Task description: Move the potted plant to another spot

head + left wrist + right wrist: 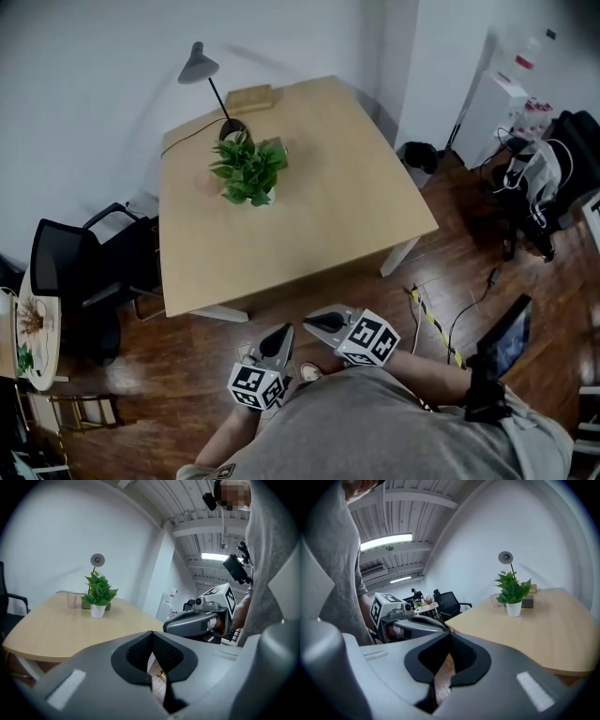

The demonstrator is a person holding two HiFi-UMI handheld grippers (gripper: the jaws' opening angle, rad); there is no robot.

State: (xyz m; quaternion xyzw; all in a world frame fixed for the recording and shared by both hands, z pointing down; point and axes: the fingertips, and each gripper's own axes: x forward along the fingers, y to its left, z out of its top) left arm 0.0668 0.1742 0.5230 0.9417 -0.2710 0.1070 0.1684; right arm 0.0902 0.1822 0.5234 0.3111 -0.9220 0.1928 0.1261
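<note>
I have both tongs closed right up with nothing between them. The left tongs point(281, 336) and right tongs point(314, 322) hang side by side off the near edge of the surface point(319, 225), over the wooden floor point(375, 300). The potted plant point(248, 171), leafy green in a white pot, stands upright toward the far side of the surface, well apart from both tongs and just in front of the desk lamp point(199, 66). What looks like a small pale cup point(71, 601) sits beside it.
</note>
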